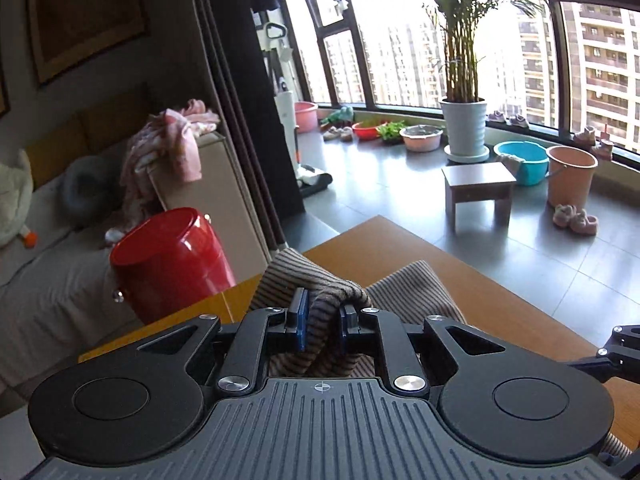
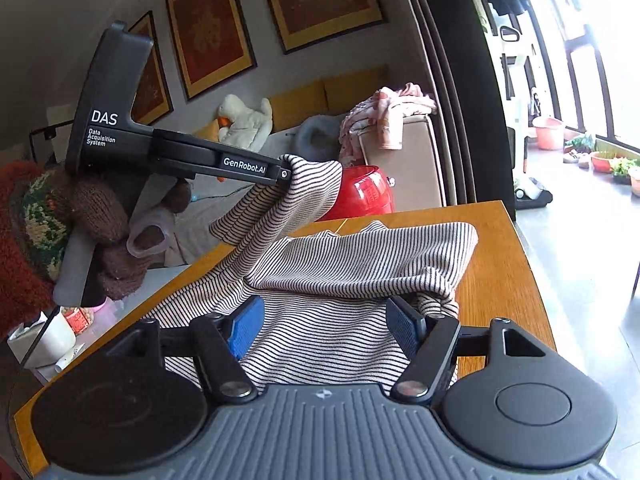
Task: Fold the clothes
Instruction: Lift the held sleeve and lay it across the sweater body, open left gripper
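Now the striped shirt (image 2: 352, 264) is lying on the wooden table (image 2: 500, 236), w/ one part lifted. Left gripper (image 1: 323, 326) is pinching it; right gripper (image 2: 326, 326) is standing open, holding nothing. Am advising: keep edges aligned while folding.

The striped garment (image 2: 340, 280) lies rumpled on the wooden table (image 2: 500, 248), one corner lifted clear.

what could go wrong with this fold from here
1. The left tongs lift one pinched bit of the striped top, so it may bunch rather than fold flat.
2. The right tongs are open, so nothing pins the top and it may slide on the table.
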The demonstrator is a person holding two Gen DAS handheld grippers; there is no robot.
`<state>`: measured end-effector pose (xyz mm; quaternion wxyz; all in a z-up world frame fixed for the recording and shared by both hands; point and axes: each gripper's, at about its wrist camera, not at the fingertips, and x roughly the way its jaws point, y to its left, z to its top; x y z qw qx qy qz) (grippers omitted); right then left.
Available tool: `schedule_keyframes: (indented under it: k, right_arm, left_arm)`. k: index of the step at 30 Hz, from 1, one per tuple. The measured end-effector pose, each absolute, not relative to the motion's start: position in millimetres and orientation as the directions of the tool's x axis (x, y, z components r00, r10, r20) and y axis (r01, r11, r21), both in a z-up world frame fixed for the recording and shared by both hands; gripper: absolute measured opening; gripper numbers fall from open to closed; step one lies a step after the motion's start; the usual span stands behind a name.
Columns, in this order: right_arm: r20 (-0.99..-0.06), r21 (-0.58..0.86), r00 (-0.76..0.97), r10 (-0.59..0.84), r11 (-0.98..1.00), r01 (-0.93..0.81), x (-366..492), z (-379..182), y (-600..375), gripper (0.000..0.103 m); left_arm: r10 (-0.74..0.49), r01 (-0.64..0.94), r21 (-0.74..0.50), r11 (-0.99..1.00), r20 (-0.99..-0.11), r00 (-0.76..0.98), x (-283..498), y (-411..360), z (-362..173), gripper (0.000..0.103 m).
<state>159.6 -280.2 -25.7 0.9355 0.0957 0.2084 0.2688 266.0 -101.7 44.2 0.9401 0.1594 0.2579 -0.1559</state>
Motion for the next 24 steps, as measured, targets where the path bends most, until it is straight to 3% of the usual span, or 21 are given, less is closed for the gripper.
schedule_keyframes:
  k: [4, 8, 17, 24]
  right_arm:
    - [-0.323, 0.34, 0.767, 0.555, 0.824, -0.453, 164.9, -33.0, -286.9, 0.071]
    - [-0.312, 0.354, 0.761, 0.568, 0.813, -0.462, 163.9, -35.7, -290.8, 0.076]
    - [-0.327, 0.378, 0.751, 0.574, 0.807, -0.453, 165.5, -38.1, -290.7, 0.086]
    - [-0.338, 0.407, 0.752, 0.566, 0.808, -0.425, 170.1, -40.0, -295.0, 0.087]
  left_arm:
    - [-0.222, 0.4, 0.208, 0.893, -0.57, 0.791, 269.9, -112.6, 35.4, 0.022]
    - [-0.218, 0.419, 0.215, 0.882, -0.602, 0.768, 268.3, -119.3, 22.9, 0.041]
    - [-0.219, 0.431, 0.211, 0.877, -0.624, 0.75, 260.9, -118.0, 13.2, 0.062]
    - [-0.211, 0.39, 0.168, 0.905, -0.618, 0.758, 251.8, -95.4, 9.4, 0.087]
